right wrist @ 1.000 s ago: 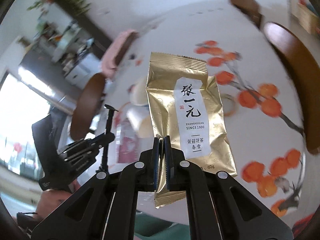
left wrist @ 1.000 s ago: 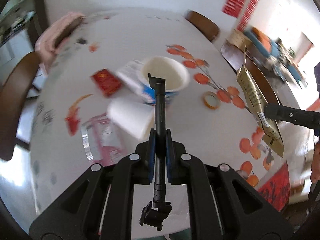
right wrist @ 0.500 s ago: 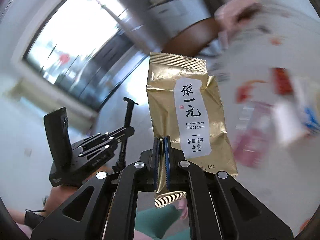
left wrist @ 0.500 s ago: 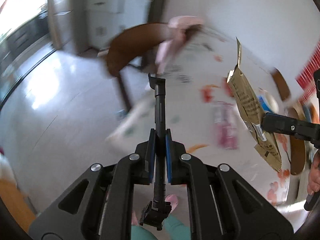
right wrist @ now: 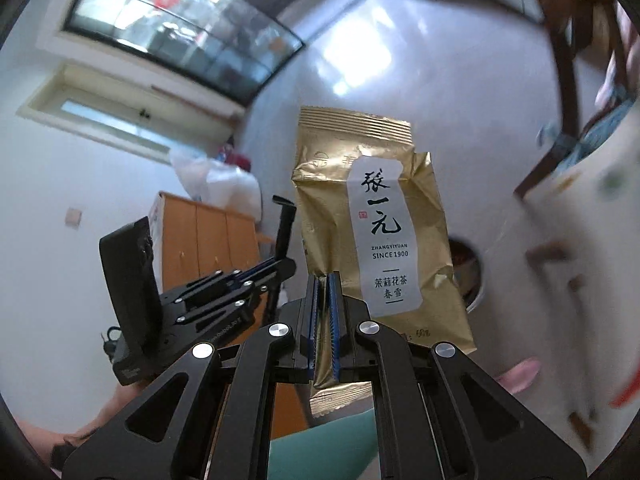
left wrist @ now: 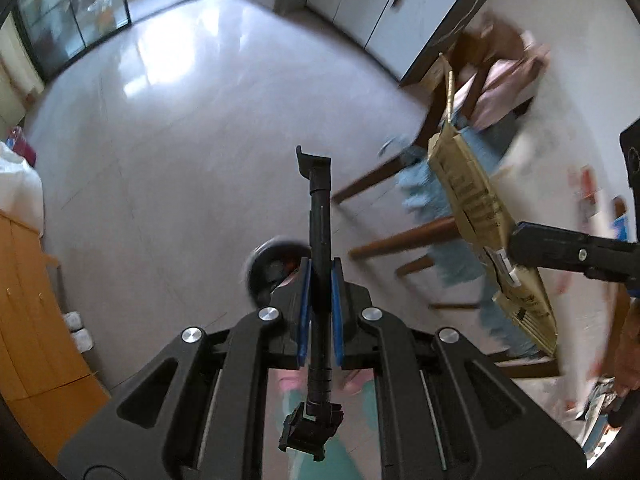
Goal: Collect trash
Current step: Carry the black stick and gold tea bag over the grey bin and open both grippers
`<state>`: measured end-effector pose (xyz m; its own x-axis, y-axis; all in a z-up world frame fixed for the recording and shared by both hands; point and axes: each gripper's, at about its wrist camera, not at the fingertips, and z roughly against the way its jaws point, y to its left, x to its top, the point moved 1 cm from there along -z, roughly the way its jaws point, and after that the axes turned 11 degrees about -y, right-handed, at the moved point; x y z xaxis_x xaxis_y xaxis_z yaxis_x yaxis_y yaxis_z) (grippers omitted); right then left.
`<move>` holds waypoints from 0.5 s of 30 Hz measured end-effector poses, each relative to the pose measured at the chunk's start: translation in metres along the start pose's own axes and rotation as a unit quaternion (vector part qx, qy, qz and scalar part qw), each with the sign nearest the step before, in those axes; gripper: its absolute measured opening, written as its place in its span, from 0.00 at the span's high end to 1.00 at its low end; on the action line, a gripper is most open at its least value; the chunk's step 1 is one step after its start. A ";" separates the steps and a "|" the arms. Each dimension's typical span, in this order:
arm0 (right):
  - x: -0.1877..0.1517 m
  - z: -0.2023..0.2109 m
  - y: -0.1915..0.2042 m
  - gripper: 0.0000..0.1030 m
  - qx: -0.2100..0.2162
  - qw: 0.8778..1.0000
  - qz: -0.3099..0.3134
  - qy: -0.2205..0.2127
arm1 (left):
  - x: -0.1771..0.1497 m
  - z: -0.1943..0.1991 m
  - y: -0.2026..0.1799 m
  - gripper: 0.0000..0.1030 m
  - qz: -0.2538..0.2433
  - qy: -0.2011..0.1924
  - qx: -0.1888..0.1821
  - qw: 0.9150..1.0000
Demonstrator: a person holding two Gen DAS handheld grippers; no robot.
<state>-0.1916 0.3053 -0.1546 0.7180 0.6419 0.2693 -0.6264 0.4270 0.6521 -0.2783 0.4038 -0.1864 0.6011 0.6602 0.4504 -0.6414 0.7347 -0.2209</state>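
My right gripper point(right wrist: 325, 280) is shut on the lower left edge of a gold tea packet point(right wrist: 372, 248) with a white label, held upright over the floor. The packet also shows edge-on in the left wrist view point(left wrist: 476, 208), pinched by the right gripper point(left wrist: 516, 240). My left gripper point(left wrist: 320, 268) is shut on a thin black rod-like tool point(left wrist: 319, 208) that sticks forward past the fingers. A round dark bin point(left wrist: 272, 264) stands on the floor just below the left gripper; in the right wrist view the bin point(right wrist: 470, 276) is partly hidden behind the packet.
A wooden chair point(left wrist: 404, 236) with blue cloth stands right of the bin, beside the white table edge point(right wrist: 580, 216). An orange wooden cabinet point(left wrist: 32, 320) is at the left with white bags on top. Grey tiled floor point(left wrist: 180, 120) stretches ahead to glass doors.
Both grippers have swung away from the table top toward the floor. The cups and wrappers have left view; the bin and open floor have come in. Both grips are unchanged.
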 end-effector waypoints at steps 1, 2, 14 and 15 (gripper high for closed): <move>-0.001 -0.022 -0.008 0.94 0.003 1.000 -0.012 0.020 | -0.006 -0.019 0.013 0.93 0.006 0.016 -0.003 1.000; -0.007 -0.044 -0.015 0.94 0.001 0.999 -0.023 0.041 | -0.014 -0.036 0.021 0.93 0.011 0.029 -0.005 1.000; -0.046 -0.245 -0.151 0.90 -0.043 0.981 -0.108 0.152 | -0.088 -0.238 0.077 0.93 0.050 0.122 -0.041 0.990; -0.048 -0.257 -0.168 0.87 -0.052 0.980 -0.109 0.159 | -0.097 -0.257 0.080 0.93 0.053 0.138 -0.040 0.988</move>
<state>-0.1988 0.3670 -0.4592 0.7184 0.6863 -0.1135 -0.5070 0.6283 0.5900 -0.2656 0.4392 -0.4697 0.6464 0.7439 0.1697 -0.6749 0.6612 -0.3277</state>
